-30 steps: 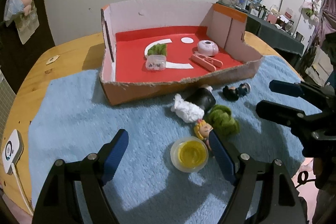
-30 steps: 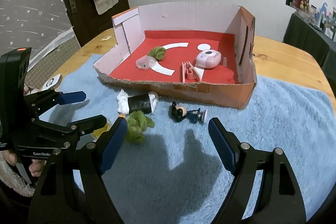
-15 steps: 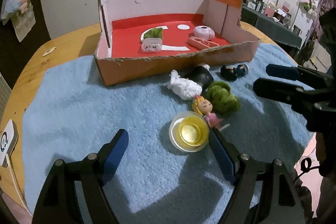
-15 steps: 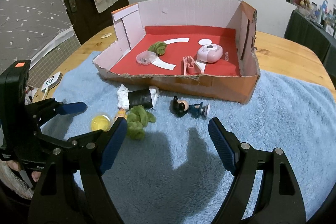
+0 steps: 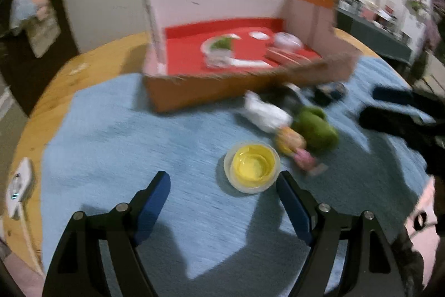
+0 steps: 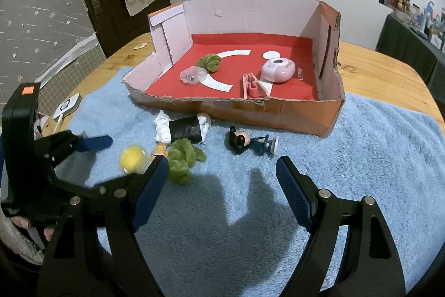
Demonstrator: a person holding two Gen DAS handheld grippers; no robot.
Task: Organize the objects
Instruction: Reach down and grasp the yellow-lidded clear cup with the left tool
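A cardboard box (image 6: 278, 110) with a red floor stands on a blue towel (image 6: 361, 171). In front of it lie a black roll with white paper (image 6: 185, 128), a green yarn bundle (image 6: 182, 160), a small doll (image 6: 158, 151), a Mickey figure (image 6: 250, 142) and a round yellow container (image 5: 251, 166), also in the right wrist view (image 6: 133, 161). My left gripper (image 5: 222, 189) is open just short of the yellow container. My right gripper (image 6: 222, 177) is open above the towel, near the green yarn and Mickey figure. The left wrist view is blurred.
Inside the box lie a green bundle (image 6: 208, 61), a clear case (image 6: 193, 75), a pink clip (image 6: 251, 86) and a pink round device (image 6: 278, 70). A white tag (image 6: 66, 106) lies on the wooden table (image 6: 389, 74) at the left edge.
My left gripper has moved back and left, so the yellow container now sits just ahead between its fingers. My right gripper has drawn back slightly. Nothing was picked up.
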